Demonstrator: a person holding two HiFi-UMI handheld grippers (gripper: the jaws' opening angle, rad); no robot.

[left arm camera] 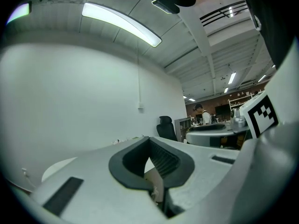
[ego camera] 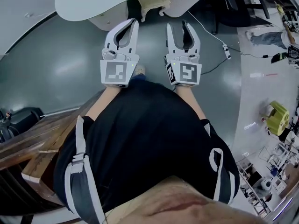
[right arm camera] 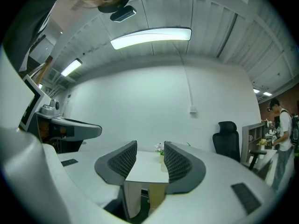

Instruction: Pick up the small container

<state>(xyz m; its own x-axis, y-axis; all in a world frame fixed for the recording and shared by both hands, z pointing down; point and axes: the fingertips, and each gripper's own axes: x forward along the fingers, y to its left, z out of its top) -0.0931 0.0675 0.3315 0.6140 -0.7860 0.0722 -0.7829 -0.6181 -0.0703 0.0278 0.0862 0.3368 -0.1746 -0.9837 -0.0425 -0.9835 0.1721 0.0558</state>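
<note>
Both grippers are held out in front of the person's body, above a grey floor. My left gripper (ego camera: 134, 23) points at a white table (ego camera: 93, 3); its fingers meet at the tips with nothing between them. In the left gripper view the left gripper (left arm camera: 149, 143) shows its dark pads closed together. My right gripper (ego camera: 183, 28) stands open and empty. Between the jaws of the right gripper (right arm camera: 150, 154), some way off, stands the white table (right arm camera: 147, 174) with a small pot of pale flowers (right arm camera: 160, 150) on it. No small container shows clearly in the head view.
A beige seat (ego camera: 154, 3) stands under the white table. A white cable (ego camera: 225, 50) runs over the floor at the right. A wooden bench (ego camera: 37, 139) lies at the left, a yellow object (ego camera: 279, 118) at the right. A black office chair (right arm camera: 227, 136) stands by the wall.
</note>
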